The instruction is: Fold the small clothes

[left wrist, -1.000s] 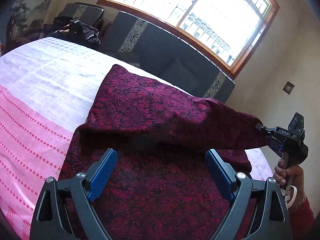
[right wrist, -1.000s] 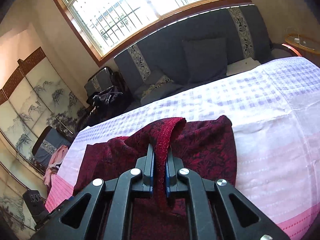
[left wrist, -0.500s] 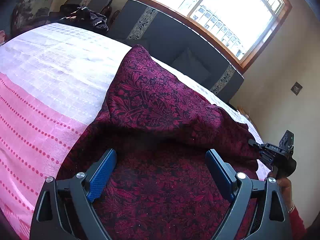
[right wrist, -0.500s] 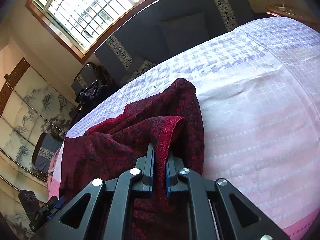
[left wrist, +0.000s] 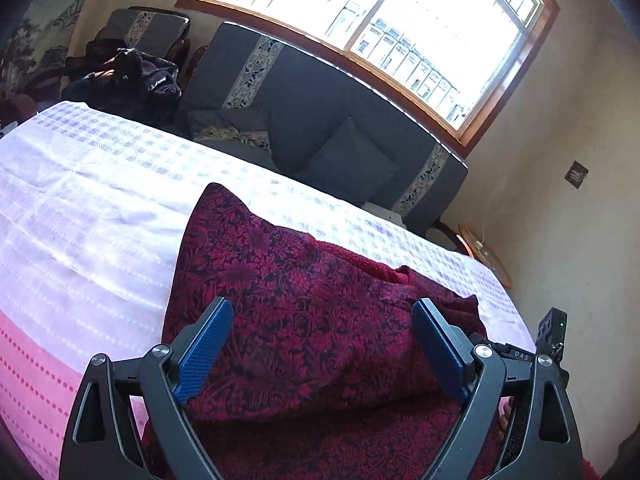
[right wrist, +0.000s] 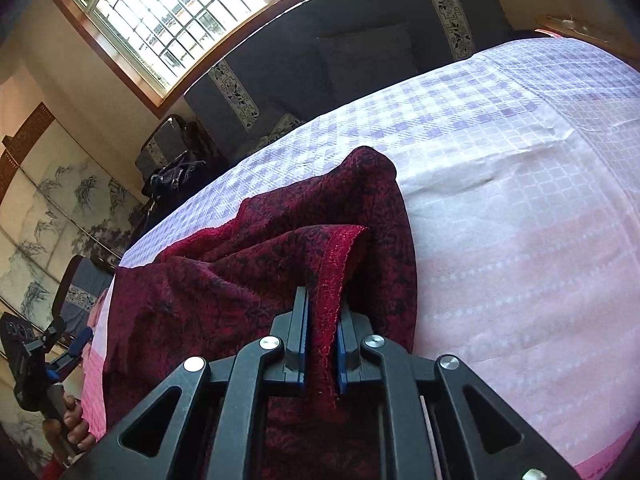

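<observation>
Garment: the dark red flowered cloth point(left wrist: 304, 320) lies on the bed, doubled over itself, with a puffy folded layer on top of the flat part nearest me.
Folded edge: the hem point(right wrist: 338, 264) I carry in my right gripper now sits low over the near part of the cloth; a second ago I held it high and stretched out to the side, so the flap has come across and down.
Right gripper: my right gripper point(right wrist: 320, 344) is closed tight on that hem, the fabric pinched between both blue pads and hanging a little below them.
Left gripper: my left gripper point(left wrist: 320, 348) stands wide open just above the cloth and grips nothing; its pads point(left wrist: 202, 354) flank the folded hump.
Change: the raised tent of fabric has collapsed into a lower mound, and the far corner point(left wrist: 214, 196) now rests on the sheet.
Meaning: I judge that the first fold is nearly laid; what remains is to let go of the hem and press out the bulge.
Risk: the top layer looks loose and uneven, so it may slide or bunch when I let go.
Bed: the white and pink checked sheet point(left wrist: 92, 216) shows on both sides of the cloth.
Beyond: a dark sofa point(left wrist: 320, 120) stands under the bright window point(left wrist: 372, 12).
</observation>
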`<state>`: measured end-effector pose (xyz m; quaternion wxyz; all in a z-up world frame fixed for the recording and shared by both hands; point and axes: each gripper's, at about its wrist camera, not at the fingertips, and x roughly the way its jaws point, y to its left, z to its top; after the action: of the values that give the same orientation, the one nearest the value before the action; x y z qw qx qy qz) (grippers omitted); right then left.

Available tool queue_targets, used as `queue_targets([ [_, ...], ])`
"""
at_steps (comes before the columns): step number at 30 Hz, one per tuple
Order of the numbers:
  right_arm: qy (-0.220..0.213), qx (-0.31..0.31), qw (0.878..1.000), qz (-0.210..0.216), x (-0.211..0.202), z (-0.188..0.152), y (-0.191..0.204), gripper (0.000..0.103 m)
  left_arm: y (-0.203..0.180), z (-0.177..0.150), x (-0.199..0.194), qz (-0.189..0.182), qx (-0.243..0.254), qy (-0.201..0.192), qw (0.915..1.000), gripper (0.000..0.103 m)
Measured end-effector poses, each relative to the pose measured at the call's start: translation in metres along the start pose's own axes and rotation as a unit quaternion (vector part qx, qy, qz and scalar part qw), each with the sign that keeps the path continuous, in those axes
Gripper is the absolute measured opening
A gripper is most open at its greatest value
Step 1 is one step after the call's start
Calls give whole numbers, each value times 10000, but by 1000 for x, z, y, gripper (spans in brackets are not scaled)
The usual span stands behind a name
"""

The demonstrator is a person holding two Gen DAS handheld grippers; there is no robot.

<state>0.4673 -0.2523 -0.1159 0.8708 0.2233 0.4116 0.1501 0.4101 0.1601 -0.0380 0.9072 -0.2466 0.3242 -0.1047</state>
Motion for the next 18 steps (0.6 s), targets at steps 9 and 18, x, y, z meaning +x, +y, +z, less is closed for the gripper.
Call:
queue_targets([
  [9,9,117,9999,0,0,-1,-5,11,50,8,51,545,-375,150,9977,91],
  [18,17,526,9978,401,-6,1,-19,15,44,4,51,1314,-126,29,9912,91],
])
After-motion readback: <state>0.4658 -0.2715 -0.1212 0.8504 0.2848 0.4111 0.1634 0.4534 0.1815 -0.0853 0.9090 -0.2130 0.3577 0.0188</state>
